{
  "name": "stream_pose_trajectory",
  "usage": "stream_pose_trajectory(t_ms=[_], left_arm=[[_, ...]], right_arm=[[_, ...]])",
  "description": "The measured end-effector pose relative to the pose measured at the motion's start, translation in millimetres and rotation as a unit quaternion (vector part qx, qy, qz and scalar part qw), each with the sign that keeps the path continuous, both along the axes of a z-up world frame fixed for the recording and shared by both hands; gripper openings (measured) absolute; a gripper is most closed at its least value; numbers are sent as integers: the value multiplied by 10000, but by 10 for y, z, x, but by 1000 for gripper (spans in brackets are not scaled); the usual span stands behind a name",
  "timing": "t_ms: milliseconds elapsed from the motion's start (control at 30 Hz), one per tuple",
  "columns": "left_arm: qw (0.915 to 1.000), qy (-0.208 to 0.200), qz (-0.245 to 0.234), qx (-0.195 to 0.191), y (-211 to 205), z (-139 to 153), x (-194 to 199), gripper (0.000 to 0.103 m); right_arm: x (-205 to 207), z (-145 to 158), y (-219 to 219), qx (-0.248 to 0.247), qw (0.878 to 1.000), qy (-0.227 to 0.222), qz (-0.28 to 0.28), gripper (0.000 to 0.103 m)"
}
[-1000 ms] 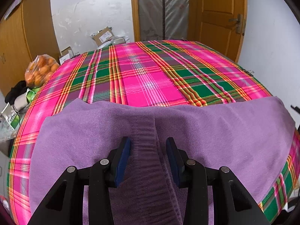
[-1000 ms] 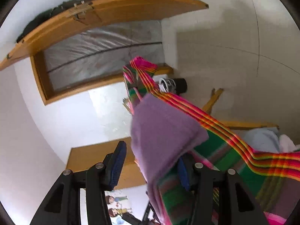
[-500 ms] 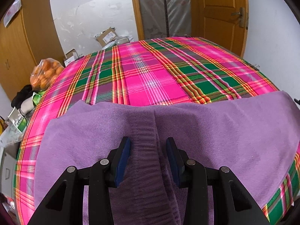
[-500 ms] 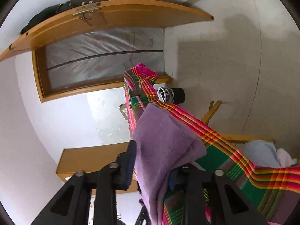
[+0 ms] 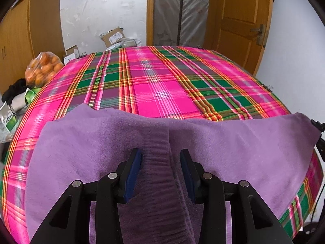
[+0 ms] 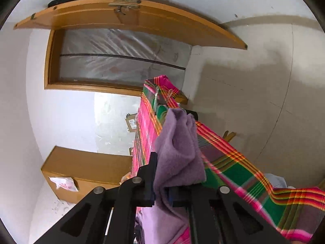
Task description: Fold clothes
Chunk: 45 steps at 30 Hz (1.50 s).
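Sweater (image 6: pixel 178 152) bunched over right claw (image 6: pixel 162 185)

White walls (image 5: pixel 101 4), wooden door (image 5: pixel 239 20), cardboard boxes (image 5: pixel 113 36), plaid-covered table (image 5: pixel 162 77)

Bright, even light; fisheye-warped edges.

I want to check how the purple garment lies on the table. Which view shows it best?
The left wrist view: the purple garment lies spread across the plaid tablecloth. The right wrist view shows only a bunched corner between the closing right gripper pads.
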<state>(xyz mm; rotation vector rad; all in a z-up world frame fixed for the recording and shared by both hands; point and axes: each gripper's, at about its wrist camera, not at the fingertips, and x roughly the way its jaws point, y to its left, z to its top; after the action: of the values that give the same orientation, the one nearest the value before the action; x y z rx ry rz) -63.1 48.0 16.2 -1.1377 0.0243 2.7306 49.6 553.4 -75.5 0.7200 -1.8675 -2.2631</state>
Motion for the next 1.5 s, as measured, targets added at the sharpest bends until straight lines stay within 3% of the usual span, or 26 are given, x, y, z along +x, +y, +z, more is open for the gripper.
stream_pose_trajectory(t_ms=[367,833,1233,1333,1500], left_arm=[[9980,326,-431,315,27,140,163,42],[9932,703,-598,707,-204,275,454,42],[9933,710,-369,833,-487,233,514,42],[9934,694,-312,858,-543,214,515,42],[9938,676,-253,849,-605,196,531,42]], right_arm=[[2,672,-471,820,9949,419,417,9],[-249,1223,-1346,1268,9802,760,1319,9],[-612,1039,-2233,1563,9581,401,2368,9],[-710,899,-2480,1814,9462,170,2675,10],[-813,611,-2873,2092,9194,-234,3321,24]])
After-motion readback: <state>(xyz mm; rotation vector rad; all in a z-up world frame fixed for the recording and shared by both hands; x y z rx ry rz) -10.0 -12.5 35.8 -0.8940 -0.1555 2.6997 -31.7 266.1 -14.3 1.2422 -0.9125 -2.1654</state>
